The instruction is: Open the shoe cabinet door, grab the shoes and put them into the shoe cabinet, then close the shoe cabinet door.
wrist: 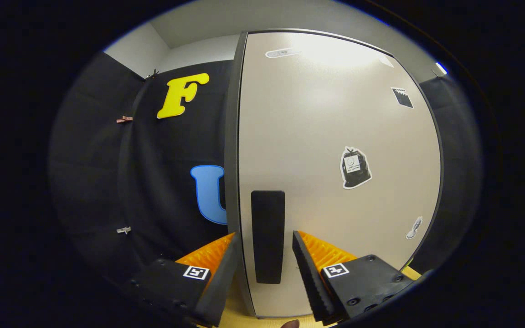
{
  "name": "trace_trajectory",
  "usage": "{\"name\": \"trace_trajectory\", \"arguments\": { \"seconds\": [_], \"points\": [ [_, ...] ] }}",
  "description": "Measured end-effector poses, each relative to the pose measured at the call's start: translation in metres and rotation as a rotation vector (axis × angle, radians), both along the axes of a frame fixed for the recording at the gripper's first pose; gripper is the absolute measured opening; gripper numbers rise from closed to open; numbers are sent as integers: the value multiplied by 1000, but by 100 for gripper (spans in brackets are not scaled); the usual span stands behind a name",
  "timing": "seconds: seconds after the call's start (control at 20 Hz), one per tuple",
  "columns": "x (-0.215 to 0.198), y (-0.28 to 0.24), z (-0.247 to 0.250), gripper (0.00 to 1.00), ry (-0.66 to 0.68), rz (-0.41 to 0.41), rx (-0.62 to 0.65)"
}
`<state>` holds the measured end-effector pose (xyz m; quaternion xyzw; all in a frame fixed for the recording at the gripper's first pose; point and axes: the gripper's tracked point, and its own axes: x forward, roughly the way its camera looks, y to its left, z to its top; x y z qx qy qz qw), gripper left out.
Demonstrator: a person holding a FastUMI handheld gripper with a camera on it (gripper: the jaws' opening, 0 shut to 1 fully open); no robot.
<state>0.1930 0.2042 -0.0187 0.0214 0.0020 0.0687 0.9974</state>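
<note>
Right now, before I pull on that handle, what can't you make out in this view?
- Cabinet interior and any shoes: hidden behind the shut door.
- Handle's lower end: whether the open gripper, jaws either side of it, touches it cannot be told.
- Stickers on the door: print too small.
- Door's bottom corner: covered by the right finger.
- Small dark shape at the floor: cut off.
</note>
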Motion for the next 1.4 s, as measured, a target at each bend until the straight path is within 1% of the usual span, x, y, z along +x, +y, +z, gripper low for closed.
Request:
{"name": "trace_trajectory", "arguments": {
  "seconds": [0.05,0.1,0.15,0.2,0.25,0.3,0.35,0.4,0.45,0.5,0.65,0.9,1.2,1.4],
  "points": [
    [0,-5,-3,73,11,-39,-3],
    [1,-5,4,62,-33,-42,2],
    [-3,-1,4,57,-42,-43,-13],
    [4,-6,0,52,-36,-72,-40],
    [0,-5,1,48,-38,-64,-34],
    [0,-4,0,35,-22,-60,-16],
    [1,-2,-1,34,-11,-53,-5],
    [1,-5,-1,28,0,-48,-12],
    [0,-5,-1,28,2,-40,-16],
    [-3,-5,-1,21,1,-30,-26],
    [-23,-6,2,21,5,13,-5],
    [-79,-22,4,21,-7,82,38],
    [-133,-51,6,21,16,155,58],
    [-157,-78,9,20,27,183,51]
  ]
}}
